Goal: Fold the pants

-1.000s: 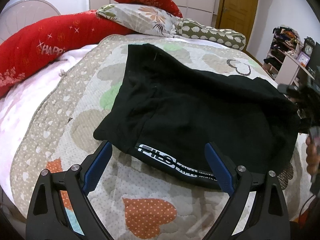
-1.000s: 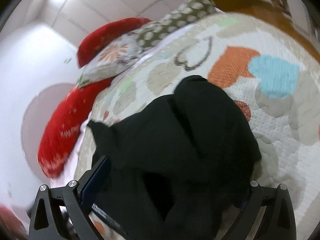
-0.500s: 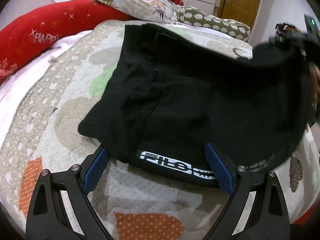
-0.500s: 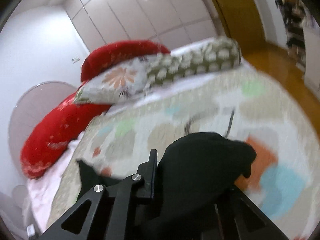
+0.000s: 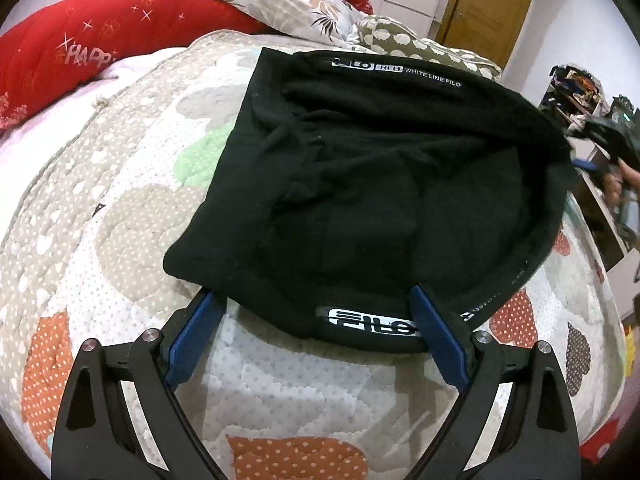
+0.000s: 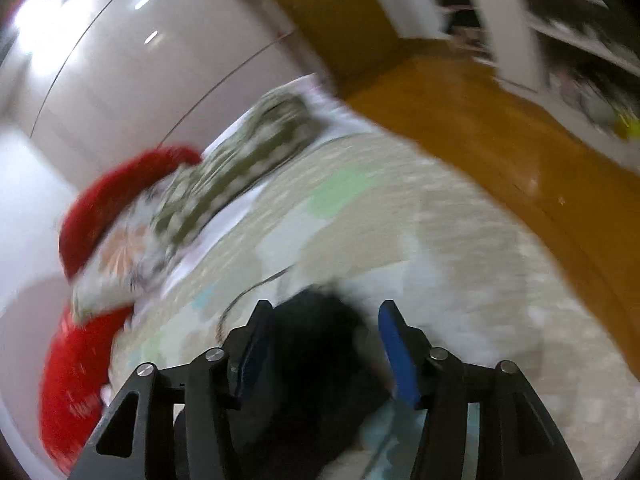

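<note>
The black pants (image 5: 372, 184) lie folded on the quilted bed, with a white FILO waistband print at the near edge and another at the far edge. My left gripper (image 5: 316, 312) is open, its blue pads either side of the near edge of the pants, one pad tip tucked under the cloth. My right gripper (image 6: 324, 320) is open in a blurred view, with a dark bit of the pants (image 6: 316, 368) lying between and below its fingers. In the left wrist view the right gripper (image 5: 612, 140) shows as a blur at the far right edge of the pants.
Red bolster (image 5: 100, 36), floral pillow (image 5: 288, 4) and spotted green pillow (image 5: 424, 48) line the head of the bed. A wooden door (image 5: 484, 4) and a cluttered shelf (image 5: 576, 92) stand to the right. The heart-patterned quilt (image 5: 120, 216) surrounds the pants.
The right gripper carried one end of the pants over onto the rest, then opened and drew back. The left gripper moved closer to the near edge.
</note>
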Tool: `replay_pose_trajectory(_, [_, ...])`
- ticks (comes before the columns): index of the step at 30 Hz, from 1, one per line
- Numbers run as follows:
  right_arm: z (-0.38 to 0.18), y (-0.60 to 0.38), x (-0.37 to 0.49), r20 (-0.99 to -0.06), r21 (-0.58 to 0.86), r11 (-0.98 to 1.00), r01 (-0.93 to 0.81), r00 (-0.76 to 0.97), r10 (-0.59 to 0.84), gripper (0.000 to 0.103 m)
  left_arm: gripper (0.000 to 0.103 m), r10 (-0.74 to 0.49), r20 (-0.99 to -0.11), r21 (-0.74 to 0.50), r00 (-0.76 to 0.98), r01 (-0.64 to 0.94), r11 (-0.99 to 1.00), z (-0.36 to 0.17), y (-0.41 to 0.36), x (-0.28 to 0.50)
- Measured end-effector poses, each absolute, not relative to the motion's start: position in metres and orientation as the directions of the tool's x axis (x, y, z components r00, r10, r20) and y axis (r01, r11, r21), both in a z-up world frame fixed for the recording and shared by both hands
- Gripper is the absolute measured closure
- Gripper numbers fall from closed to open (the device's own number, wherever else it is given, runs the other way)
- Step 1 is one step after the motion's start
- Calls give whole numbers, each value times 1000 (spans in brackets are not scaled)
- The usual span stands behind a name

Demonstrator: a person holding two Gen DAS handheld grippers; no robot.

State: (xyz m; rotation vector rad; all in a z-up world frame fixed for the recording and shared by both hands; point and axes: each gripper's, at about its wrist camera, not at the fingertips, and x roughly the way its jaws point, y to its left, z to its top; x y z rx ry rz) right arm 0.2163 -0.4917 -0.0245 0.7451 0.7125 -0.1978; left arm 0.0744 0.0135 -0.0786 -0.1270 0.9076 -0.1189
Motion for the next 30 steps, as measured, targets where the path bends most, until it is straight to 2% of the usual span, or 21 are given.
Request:
replay_pose_trajectory(2, [-23,-512,196,-654,563,715,415,752,79,47,9,-154,-775,-160,612,46,986,-76,15,72])
replay_pose_trajectory(5, [-16,-521,165,-688,478,776,411,724,41,38,9,-145,-764,-162,629,30,986,-70,23,65])
replay_pose_trajectory(8, [-24,-506,135,-702,481,821,308,696,150,35,9,-130,-754,-172,644,-2,985,-64,36,54])
replay_pose_trajectory(10, [-36,-491,127,-720,467,842,270,669,185,35,9,-137,-757,-211,639,-40,977,-65,47,49])
replay_pose_trajectory(14, [-74,-464,137,-739,493,838,235,621,260,34,9,-215,-759,-363,615,-126,923,-73,70,47])
replay_pose_trajectory(22, [-88,-446,171,-649,541,816,204,719,250,33,9,-241,-748,-445,619,-197,874,-76,74,72])
replay_pose_trajectory(25, [-90,-440,180,-625,529,828,185,745,233,54,9,-248,-735,-459,631,-194,867,-80,69,89])
replay_pose_trajectory(26, [-90,-438,183,-627,521,834,182,745,229,64,9,-252,-729,-462,636,-187,867,-80,67,93])
replay_pose_trajectory(27, [-89,-437,182,-624,520,837,173,745,234,81,9,-264,-723,-470,638,-175,865,-79,66,97])
replay_pose_trajectory(28, [-88,-437,180,-615,539,828,154,744,261,84,11,-278,-715,-479,641,-160,863,-78,65,99])
replay_pose_trajectory(29, [-85,-434,176,-609,538,830,149,750,260,85,38,-304,-702,-494,645,-133,860,-76,63,101])
replay_pose_trajectory(30, [-81,-433,171,-604,527,838,141,756,252,85,74,-315,-704,-496,636,-123,860,-76,63,105])
